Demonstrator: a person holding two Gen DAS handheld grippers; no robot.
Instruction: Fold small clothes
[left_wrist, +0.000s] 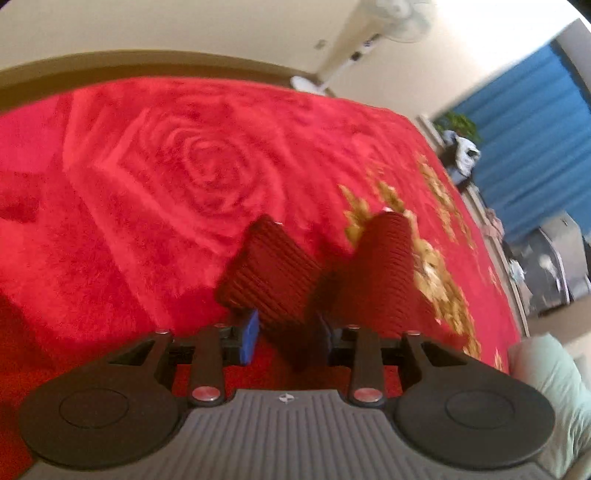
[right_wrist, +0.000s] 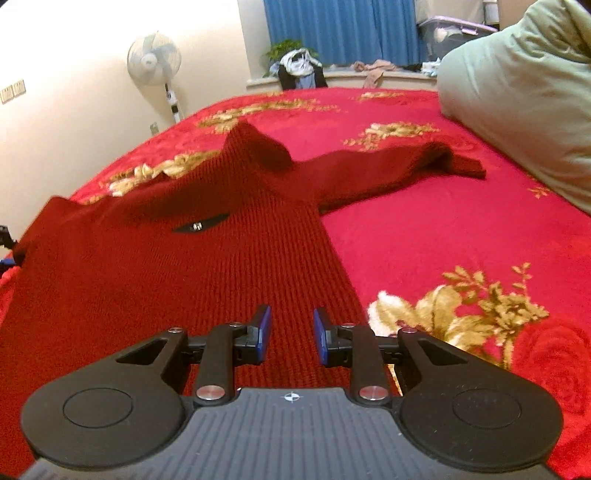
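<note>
A small dark red knitted sweater (right_wrist: 155, 266) lies spread on a red floral blanket (right_wrist: 443, 236), one sleeve (right_wrist: 399, 166) stretched out to the right. My right gripper (right_wrist: 291, 336) is open, its blue-padded fingers just above the sweater's body near its right edge. In the left wrist view my left gripper (left_wrist: 288, 332) is shut on a bunched, ribbed part of the sweater (left_wrist: 273, 273), which stands up in two folds above the blanket (left_wrist: 147, 192). The left gripper's tip shows at the far left edge of the right wrist view (right_wrist: 5, 240).
A pale green pillow (right_wrist: 524, 96) lies on the bed at the right and also shows in the left wrist view (left_wrist: 554, 384). A standing fan (right_wrist: 155, 62) is by the wall. Clothes, a plant and blue curtains (right_wrist: 343, 29) are beyond the bed's far edge.
</note>
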